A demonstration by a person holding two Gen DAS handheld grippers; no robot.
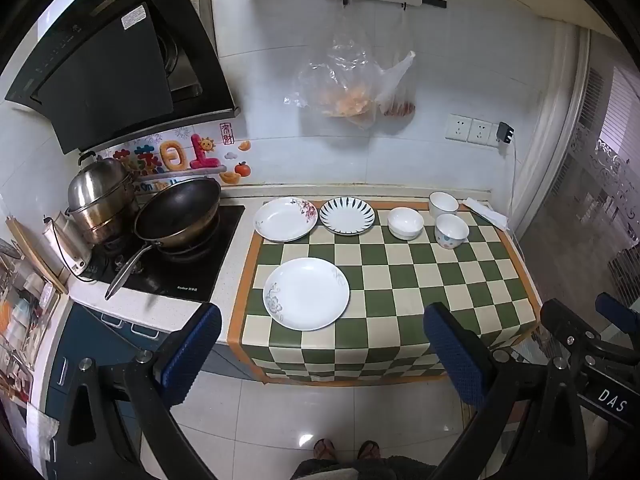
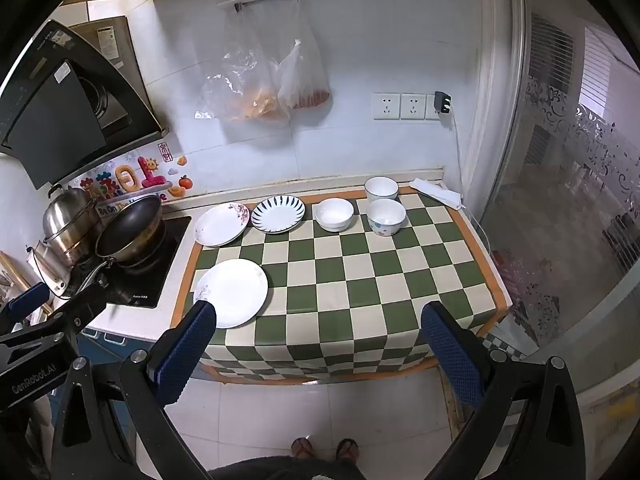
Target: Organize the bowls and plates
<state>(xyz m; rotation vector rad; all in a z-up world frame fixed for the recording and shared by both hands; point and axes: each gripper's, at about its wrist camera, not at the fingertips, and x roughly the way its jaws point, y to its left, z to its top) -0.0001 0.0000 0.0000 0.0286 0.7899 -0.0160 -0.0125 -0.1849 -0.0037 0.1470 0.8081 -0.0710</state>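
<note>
Three plates and three bowls are sitting on the checkered surface [image 1: 400,280]. White plate [image 1: 306,293] is lying alone at 7 o'clock. Floral plate [image 1: 285,219] and striped plate [image 1: 347,215] are lying side by side at 11 o'clock. White bowl [image 1: 405,222], dotted bowl [image 1: 451,231] and rear bowl [image 1: 443,202] are clustering at 1 o'clock. Left tongs [image 1: 322,344] and right tongs [image 2: 318,340] are hovering wide open, gripping nothing. Wok [image 1: 178,212] is resting at 9 o'clock.

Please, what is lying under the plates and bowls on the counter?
A green and cream checkered cloth with an orange border lies under all three plates and three bowls, and hangs over the counter's front edge. The counter surface beneath the cloth is covered, so it cannot be seen there.
</note>
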